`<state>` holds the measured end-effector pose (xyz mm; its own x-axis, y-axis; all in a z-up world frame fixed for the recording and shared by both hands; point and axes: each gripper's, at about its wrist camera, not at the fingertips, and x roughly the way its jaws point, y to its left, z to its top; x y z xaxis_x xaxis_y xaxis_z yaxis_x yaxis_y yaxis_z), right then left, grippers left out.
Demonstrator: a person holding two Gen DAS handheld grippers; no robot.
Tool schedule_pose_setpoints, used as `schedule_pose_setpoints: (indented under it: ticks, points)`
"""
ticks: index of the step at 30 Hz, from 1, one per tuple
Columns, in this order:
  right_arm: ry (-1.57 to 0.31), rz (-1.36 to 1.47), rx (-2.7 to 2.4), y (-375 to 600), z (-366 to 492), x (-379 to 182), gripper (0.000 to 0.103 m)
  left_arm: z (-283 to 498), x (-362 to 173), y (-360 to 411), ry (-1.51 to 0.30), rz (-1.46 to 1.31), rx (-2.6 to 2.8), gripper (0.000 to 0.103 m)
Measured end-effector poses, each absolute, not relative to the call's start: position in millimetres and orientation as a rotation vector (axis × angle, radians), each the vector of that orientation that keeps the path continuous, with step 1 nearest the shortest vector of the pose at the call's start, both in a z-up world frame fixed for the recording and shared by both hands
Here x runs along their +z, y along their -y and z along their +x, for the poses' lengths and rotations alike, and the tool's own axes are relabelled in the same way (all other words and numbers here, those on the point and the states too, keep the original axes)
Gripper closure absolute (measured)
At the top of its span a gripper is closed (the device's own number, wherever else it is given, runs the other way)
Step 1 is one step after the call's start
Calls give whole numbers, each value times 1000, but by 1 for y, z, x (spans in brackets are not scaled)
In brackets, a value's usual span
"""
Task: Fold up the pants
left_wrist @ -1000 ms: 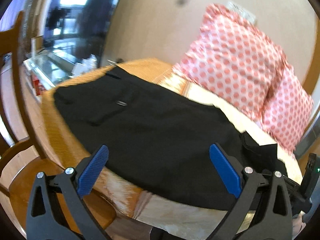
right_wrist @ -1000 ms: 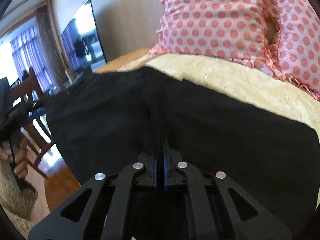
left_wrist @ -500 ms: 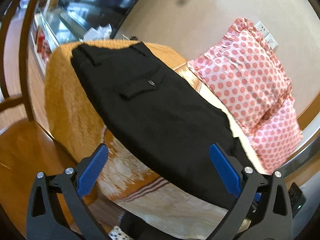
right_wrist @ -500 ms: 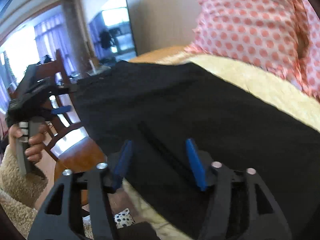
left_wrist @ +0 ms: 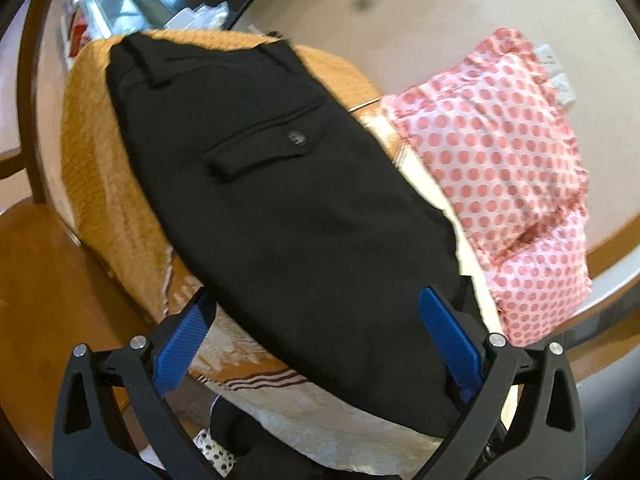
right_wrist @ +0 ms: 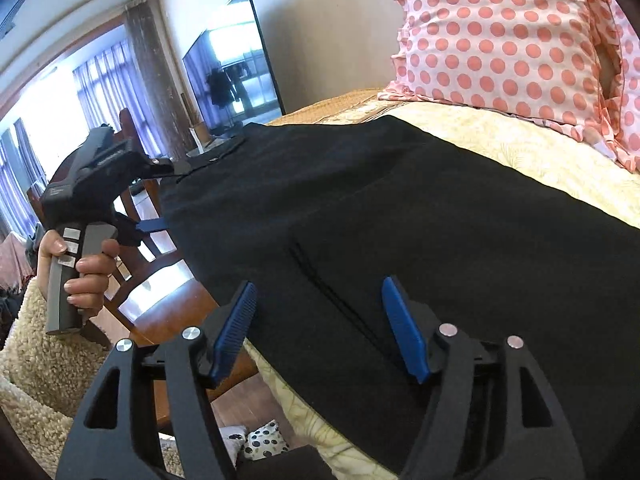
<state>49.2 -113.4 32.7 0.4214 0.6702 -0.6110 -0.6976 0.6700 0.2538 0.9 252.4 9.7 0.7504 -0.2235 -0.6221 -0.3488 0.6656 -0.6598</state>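
The right gripper (right_wrist: 320, 322) is opening its jaws, nothing pinched, the black pants (right_wrist: 400, 220) lying under them. The left gripper (left_wrist: 316, 340) stands wide above the pants' near edge. The pants lie flat on the bed (right_wrist: 540, 156) (dotted pillows (left_wrist: 492, 148) at two o'clock).

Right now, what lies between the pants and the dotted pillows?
A bare strip of cream bedspread separates the pants from the pillows; clearest in the right wrist view.
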Motion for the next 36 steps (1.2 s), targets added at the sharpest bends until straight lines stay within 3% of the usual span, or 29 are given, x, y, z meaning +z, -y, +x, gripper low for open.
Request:
schedule_pose_setpoints:
  ticks: [5, 13, 19, 25, 27, 29, 36]
  points:
    - [-740, -39, 864, 111, 49, 29, 33, 3, 1, -256, -767, -944, 47, 4]
    - [-728, -33, 875, 111, 48, 27, 31, 8, 43, -252, -674, -858, 38, 6]
    - [-708, -68, 885, 110, 43, 25, 29, 21, 39, -285, -658, -926, 173, 17]
    - [-693, 57, 914, 143, 41, 31, 29, 23, 36, -304, -681, -948, 289, 44]
    - [-669, 84, 884, 164, 38, 36, 27, 23, 36, -303, -690, -922, 335, 69]
    - [-657, 106, 859, 180, 35, 37, 24, 23, 42, -298, -672, -865, 379, 81]
    - [-600, 199, 724, 255, 20, 39, 24, 42, 114, -208, -572, -435, 403, 89]
